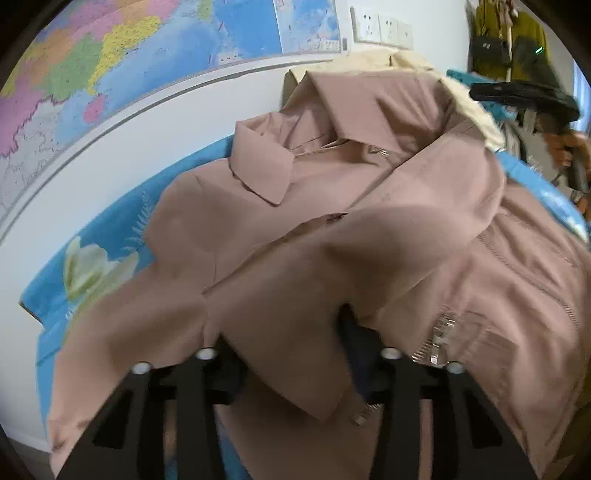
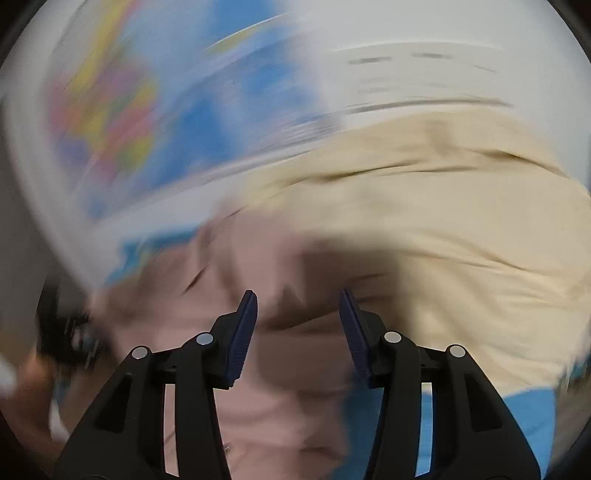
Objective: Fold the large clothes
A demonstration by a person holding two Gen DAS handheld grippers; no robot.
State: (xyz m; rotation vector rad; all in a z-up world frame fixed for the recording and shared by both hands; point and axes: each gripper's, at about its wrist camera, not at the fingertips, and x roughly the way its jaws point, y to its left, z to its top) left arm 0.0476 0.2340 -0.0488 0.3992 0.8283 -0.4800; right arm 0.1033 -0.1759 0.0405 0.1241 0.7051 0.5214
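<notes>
A dusty-pink zip jacket (image 1: 332, 206) lies on a blue floral cloth, collar toward the wall. My left gripper (image 1: 295, 343) holds a fold of the jacket's sleeve, which drapes over and hides both fingers. My right gripper (image 2: 297, 325) is open and empty, hovering above the pink jacket (image 2: 236, 266); its view is motion-blurred. It also shows at the far right of the left wrist view (image 1: 524, 96), held above the table.
A cream garment (image 2: 424, 206) lies behind the jacket by the wall. A blue floral cloth (image 1: 107, 236) covers the table. A colourful map (image 1: 110, 62) and wall sockets (image 1: 380, 27) are on the wall. Dark clothes (image 1: 513, 40) hang at the far right.
</notes>
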